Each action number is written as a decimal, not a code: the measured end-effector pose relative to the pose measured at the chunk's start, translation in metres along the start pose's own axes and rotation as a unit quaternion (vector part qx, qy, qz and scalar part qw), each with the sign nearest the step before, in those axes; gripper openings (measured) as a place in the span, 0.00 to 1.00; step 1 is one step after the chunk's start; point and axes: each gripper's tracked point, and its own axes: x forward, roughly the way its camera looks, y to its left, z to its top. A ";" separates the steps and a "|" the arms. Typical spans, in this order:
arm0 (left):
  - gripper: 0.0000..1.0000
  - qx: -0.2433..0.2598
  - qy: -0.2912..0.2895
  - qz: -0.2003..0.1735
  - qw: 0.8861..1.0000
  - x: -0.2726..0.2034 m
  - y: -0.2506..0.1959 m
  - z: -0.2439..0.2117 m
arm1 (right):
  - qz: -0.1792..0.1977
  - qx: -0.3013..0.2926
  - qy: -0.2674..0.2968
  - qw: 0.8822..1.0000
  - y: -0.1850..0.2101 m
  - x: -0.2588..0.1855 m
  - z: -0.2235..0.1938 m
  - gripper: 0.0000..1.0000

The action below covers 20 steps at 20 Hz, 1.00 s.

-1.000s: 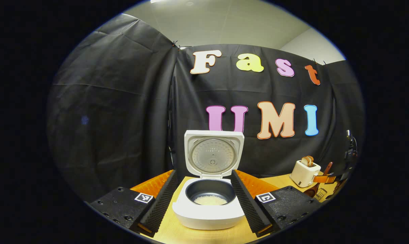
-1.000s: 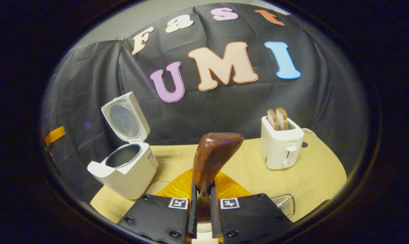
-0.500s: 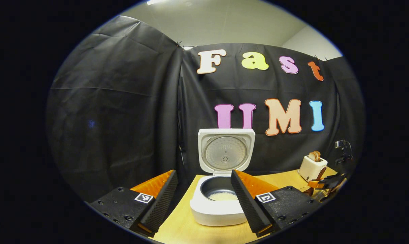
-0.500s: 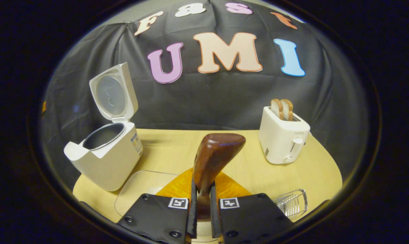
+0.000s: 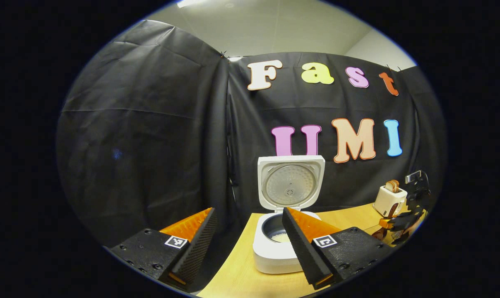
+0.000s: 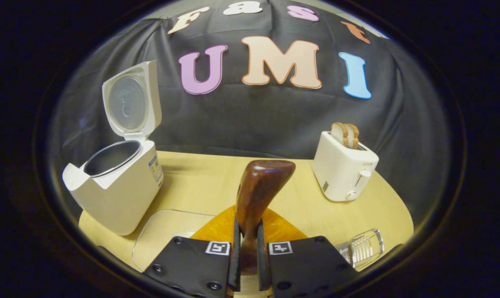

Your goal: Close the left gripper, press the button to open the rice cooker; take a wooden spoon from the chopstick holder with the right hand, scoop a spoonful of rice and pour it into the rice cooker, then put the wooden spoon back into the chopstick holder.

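The white rice cooker (image 5: 281, 252) stands with its lid (image 5: 290, 182) raised, and a little rice (image 5: 284, 237) lies in its dark pot. My left gripper (image 5: 248, 215) is open and holds nothing; it hangs back from the cooker, whose pot sits behind the right finger (image 5: 304, 244). My right gripper (image 6: 247, 231) is shut on the brown wooden spoon (image 6: 260, 192), which points up and forward. In the right gripper view the open rice cooker (image 6: 117, 186) is at the left. The clear chopstick holder (image 6: 361, 248) sits low at the right. Far right in the left gripper view, the right gripper (image 5: 399, 223) shows with the spoon.
A white toaster (image 6: 344, 169) with two bread slices stands on the wooden table (image 6: 200, 186) at the back right. A clear shallow container (image 6: 167, 231) lies just ahead of my right gripper, beside the cooker. Black cloth walls close the back and left.
My left gripper has drawn back and to the left, so the cooker looks smaller and farther right. My right gripper has tipped downward with the spoon, bringing the clear container and holder more into sight.
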 end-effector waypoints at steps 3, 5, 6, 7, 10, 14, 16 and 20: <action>0.94 0.000 0.000 0.000 1.000 0.001 0.007 0.000 | 0.013 -0.001 0.008 1.000 0.021 0.000 -0.007 0.19; 0.94 -0.001 0.001 -0.001 1.000 0.001 0.012 -0.002 | 0.023 0.000 0.012 1.000 0.034 0.000 -0.011 0.20; 0.94 -0.002 0.002 -0.001 1.000 0.001 0.013 -0.004 | 0.029 0.003 0.015 0.999 0.042 0.000 -0.012 0.20; 0.94 -0.003 0.003 -0.002 1.000 0.002 0.015 -0.004 | 0.035 0.005 0.019 0.999 0.049 -0.002 -0.015 0.20; 0.94 -0.004 0.005 -0.005 1.000 0.004 0.018 -0.007 | 0.051 0.014 0.027 0.998 0.068 -0.007 -0.021 0.20; 0.94 -0.005 0.004 -0.005 1.000 0.003 0.025 -0.005 | 0.070 0.047 0.042 0.996 0.089 -0.016 -0.026 0.19; 0.94 -0.007 0.004 -0.005 1.000 0.003 0.026 -0.006 | 0.084 0.069 0.051 0.993 0.098 -0.020 -0.029 0.20; 0.94 -0.006 -0.001 -0.007 1.000 0.001 0.026 -0.004 | 0.103 0.138 0.074 0.982 0.097 -0.032 -0.030 0.22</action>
